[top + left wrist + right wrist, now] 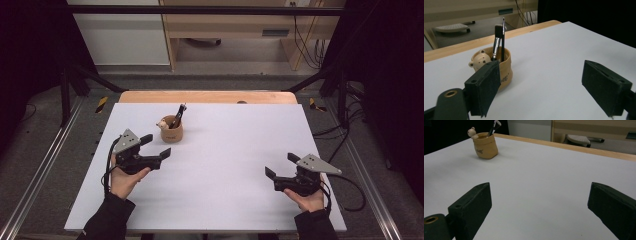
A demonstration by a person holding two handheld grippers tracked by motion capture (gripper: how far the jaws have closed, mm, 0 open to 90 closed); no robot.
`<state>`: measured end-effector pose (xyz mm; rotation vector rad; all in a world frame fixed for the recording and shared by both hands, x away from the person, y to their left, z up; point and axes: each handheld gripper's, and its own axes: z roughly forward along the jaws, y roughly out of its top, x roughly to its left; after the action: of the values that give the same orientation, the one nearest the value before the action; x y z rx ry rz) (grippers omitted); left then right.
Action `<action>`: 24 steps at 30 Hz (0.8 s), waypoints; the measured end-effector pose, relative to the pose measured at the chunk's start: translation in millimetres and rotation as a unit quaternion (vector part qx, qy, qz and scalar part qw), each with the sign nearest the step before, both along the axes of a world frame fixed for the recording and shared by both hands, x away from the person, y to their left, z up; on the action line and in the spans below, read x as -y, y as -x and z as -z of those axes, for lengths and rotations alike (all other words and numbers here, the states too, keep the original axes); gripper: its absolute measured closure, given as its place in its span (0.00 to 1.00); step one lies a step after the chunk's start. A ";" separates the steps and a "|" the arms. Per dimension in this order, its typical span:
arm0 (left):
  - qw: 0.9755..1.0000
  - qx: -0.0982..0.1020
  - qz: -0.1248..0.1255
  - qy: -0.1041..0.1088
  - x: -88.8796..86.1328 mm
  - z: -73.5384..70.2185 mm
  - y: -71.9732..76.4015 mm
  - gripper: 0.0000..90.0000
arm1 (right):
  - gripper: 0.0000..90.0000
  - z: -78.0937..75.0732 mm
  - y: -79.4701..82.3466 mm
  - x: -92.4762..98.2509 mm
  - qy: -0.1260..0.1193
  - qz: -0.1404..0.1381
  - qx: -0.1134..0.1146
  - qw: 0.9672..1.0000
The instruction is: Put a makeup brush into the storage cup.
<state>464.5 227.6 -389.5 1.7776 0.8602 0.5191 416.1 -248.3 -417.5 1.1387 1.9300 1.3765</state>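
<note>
One white rectangular table top (225, 190), laid over a light wooden board (207, 96) that shows along its far edge.

Two black hand-held two-jaw grippers, each with a grey three-cornered plate on top. Left gripper (156, 145): jaws wide apart with nothing between them, tips just beside the pot. Right gripper (280, 166): jaws also wide apart and empty, near the right front of the table, well apart from the pot.

One small tan sack-shaped pot (171, 131) with a cream bear head (481, 61) on its rim, standing upright on the far left part of the table.

Contents of the pot, two items: one flat brush with dark bristles and a metal ferrule (496, 41); one thin black stick (503, 40), both leaning on the rim.
</note>
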 end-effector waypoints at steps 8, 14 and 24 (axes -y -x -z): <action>1.000 0.005 -0.006 0.002 -10.2 4.0 12.8 0.14 | 0.06 0.1 0.3 -0.6 0.001 -0.002 0.000 1.000; 1.000 0.008 -0.012 0.002 -18.8 6.9 21.7 0.13 | 0.06 -0.3 0.7 -0.5 0.001 0.000 -0.001 1.000; 1.000 0.006 -0.022 0.003 -34.6 15.5 33.7 0.12 | 0.06 0.0 0.8 -1.1 0.002 0.000 -0.003 1.000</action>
<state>430.8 262.2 -404.9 1.7513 0.8928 0.5554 415.3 -247.2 -417.5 1.1416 1.9361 1.3711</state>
